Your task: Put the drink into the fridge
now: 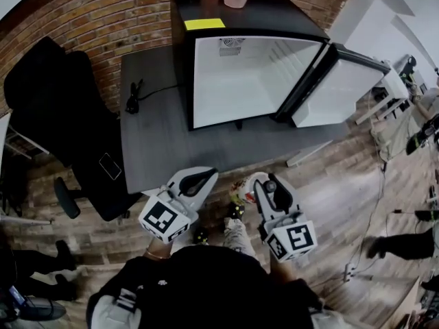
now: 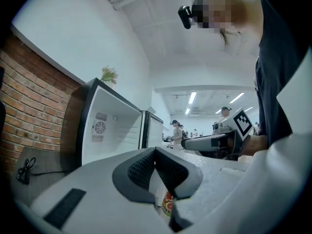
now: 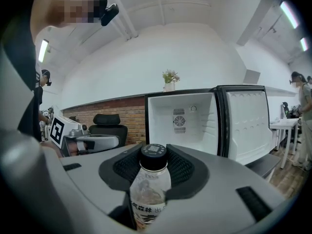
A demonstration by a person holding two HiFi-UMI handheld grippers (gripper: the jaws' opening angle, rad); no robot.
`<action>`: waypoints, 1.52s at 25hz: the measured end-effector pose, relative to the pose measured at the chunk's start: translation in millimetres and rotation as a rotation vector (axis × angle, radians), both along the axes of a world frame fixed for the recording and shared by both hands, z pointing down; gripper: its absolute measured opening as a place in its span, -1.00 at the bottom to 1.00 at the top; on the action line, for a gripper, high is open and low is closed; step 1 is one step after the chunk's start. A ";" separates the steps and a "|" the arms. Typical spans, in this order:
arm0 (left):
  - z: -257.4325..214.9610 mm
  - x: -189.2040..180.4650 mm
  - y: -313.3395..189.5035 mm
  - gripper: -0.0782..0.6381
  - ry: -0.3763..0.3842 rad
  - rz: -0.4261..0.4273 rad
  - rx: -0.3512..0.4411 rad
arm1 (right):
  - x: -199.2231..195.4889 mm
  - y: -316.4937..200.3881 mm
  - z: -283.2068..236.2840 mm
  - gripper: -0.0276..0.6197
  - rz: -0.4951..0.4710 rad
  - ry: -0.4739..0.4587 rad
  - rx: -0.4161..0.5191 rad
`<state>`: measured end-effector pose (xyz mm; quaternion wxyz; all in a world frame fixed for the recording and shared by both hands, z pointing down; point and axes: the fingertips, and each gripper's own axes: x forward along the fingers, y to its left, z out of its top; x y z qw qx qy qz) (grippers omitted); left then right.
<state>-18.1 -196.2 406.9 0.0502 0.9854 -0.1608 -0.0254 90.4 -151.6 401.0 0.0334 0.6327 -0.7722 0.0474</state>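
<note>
1. Since the fridge [image 1: 240,81] stands open, we hold the drink [image 3: 148,189] upright, pinched at its neck by the right gripper [image 3: 154,156] – ready to go in.
2. Our left gripper [image 2: 155,162] is spare – jaws pressed together, empty.

On your bottle [image 3: 148,191], a line of dark Chinese characters runs low across the label. "森林" reads clearly; the rest is cut off. Its black cap [image 3: 153,152] carries a small square code, too fine to read.

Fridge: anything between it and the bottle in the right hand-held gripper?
Head view: only bare table between the open fridge and the bottle.
</note>
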 end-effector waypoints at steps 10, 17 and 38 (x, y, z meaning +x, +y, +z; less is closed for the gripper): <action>-1.0 16.8 -50.5 -0.79 -0.050 -0.154 0.047 | 24.7 -75.3 -6.1 -0.46 -0.152 -0.027 0.049; -8.6 37.3 -87.1 -0.79 -0.047 -0.259 0.028 | 49.2 -125.4 -9.1 -0.46 -0.242 -0.021 0.057; 4.1 85.4 -137.9 -0.79 -0.077 -0.486 0.016 | 116.8 -219.0 5.7 -0.46 -0.417 -0.017 0.060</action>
